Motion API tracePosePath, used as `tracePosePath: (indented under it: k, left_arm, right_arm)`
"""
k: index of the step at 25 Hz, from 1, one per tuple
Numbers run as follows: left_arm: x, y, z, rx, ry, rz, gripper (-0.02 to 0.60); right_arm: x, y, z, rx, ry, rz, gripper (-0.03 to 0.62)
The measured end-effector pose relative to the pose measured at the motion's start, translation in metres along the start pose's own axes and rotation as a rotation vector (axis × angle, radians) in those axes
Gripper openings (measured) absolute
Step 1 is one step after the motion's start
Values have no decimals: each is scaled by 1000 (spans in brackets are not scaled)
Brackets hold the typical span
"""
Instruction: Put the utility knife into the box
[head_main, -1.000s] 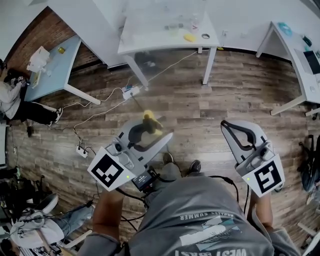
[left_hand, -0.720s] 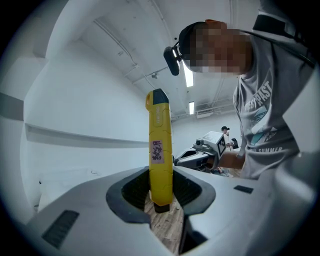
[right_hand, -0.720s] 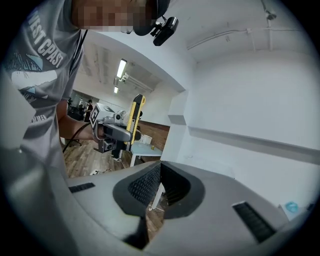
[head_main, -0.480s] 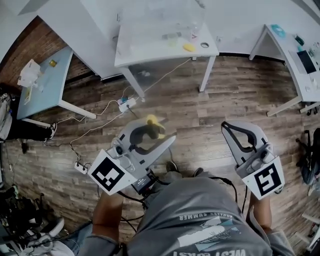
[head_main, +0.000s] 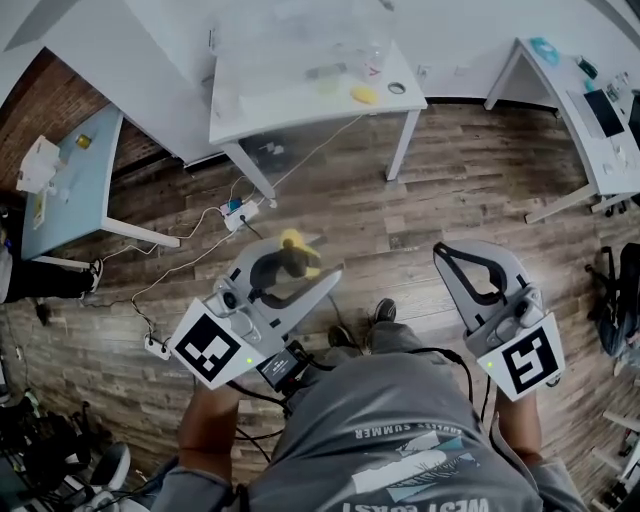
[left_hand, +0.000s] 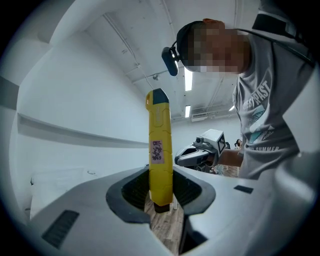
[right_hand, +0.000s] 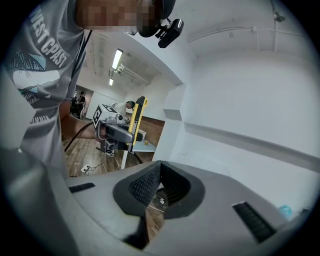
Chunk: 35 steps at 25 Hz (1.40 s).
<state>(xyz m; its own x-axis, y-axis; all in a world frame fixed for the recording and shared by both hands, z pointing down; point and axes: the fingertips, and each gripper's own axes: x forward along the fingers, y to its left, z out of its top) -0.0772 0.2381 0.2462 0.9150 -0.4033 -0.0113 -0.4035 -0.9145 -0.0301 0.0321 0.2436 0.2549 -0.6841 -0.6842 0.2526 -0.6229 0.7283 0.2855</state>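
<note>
The left gripper (left_hand: 161, 194) is clamping the yellow utility knife (left_hand: 159, 150) by its lower end, w/ a jaw pressing on each side. The body is sticking straight out beyond the tips, dark nose furthest away (no blade showing, as far as I can tell). Beside it, the right gripper (head_main: 452, 256) is hanging idle at about the same height. Its jaws are meeting at the tips, w/ nothing between them.

Below both tools, the person is standing on the wood floor (head_main: 470, 180), holding the grippers out in front of the torso. Further off, well apart from the knife, the white table (head_main: 262, 112) is carrying a few small bits, incl. a yellow item (head_main: 364, 95). Something clear and box-like (head_main: 300, 40) is sitting on it, prob. the box, though it's too faint to be sure.

Judging progress: the pick-up is looking done and the carry is under way. Still to do are closing the gap to the table, bringing the knife over the box opening, lowering it in and letting go. Nothing is in the box yet, from what's showing.
</note>
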Motion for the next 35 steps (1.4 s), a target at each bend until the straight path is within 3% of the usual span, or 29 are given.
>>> tracePosePath:
  k: [16, 23, 35]
  left_arm:
    - [95, 43, 12, 34, 46, 95, 130]
    - [102, 81, 3, 27, 55, 64, 130]
    - [78, 163, -2, 32, 4, -37, 130]
  right_arm:
    - [20, -99, -23, 31, -101, 91, 11]
    - [51, -120, -31, 41, -73, 66, 11]
    - [124, -128, -3, 8, -39, -36, 11]
